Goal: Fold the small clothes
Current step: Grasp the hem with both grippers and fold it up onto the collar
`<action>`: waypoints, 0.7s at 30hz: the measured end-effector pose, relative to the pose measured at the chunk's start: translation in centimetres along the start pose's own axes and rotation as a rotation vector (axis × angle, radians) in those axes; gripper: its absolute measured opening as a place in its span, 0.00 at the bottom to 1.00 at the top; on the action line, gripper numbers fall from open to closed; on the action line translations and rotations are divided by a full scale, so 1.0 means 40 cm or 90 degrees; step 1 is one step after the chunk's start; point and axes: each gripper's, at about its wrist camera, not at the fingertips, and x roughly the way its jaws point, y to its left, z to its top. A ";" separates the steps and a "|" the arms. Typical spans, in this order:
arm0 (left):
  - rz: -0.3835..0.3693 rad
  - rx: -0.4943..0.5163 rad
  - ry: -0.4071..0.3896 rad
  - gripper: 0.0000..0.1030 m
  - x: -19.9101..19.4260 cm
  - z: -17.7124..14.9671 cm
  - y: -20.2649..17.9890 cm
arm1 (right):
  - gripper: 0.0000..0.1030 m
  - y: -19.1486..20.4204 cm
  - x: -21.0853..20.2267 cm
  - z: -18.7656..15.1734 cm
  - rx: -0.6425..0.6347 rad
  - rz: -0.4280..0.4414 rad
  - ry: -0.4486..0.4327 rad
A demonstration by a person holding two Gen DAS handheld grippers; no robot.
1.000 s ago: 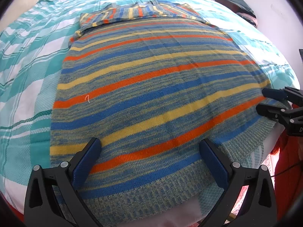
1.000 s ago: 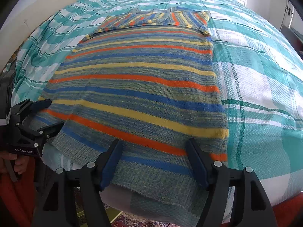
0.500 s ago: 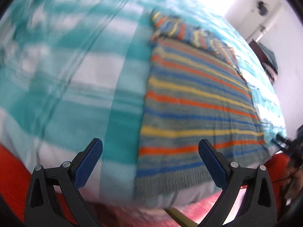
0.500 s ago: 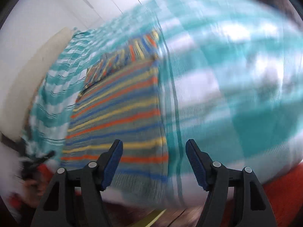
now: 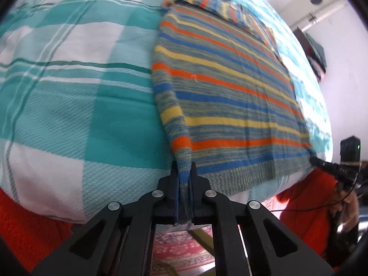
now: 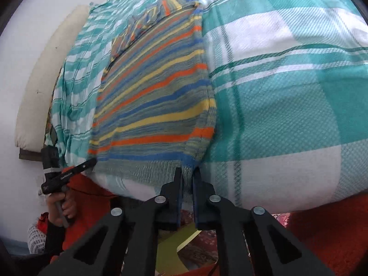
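Striped sweater (image 5: 230, 96): hem corners are swallowed between closed jaws in both wrist views; the far folded sleeves are blurred.
Left gripper (image 5: 184, 184): its body is cut off by the lower edge.
Right gripper (image 6: 187, 179): likewise cut off below.
Patterned rug (image 5: 181, 250): glimpsed only through gripper gaps.
Dark items on the shelf (image 5: 318, 55): too small to be identified.

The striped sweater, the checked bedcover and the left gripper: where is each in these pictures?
striped sweater (image 5: 230, 96): left wrist view, middle of its flat body.
checked bedcover (image 6: 287, 105): right wrist view, bare teal check.
left gripper (image 5: 184, 174): left wrist view, fingertips pinching the sweater's hem corner.
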 end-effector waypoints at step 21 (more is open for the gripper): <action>-0.108 -0.071 -0.205 0.04 -0.072 0.579 -0.007 | 0.07 0.061 -0.109 0.500 -0.004 0.097 -0.254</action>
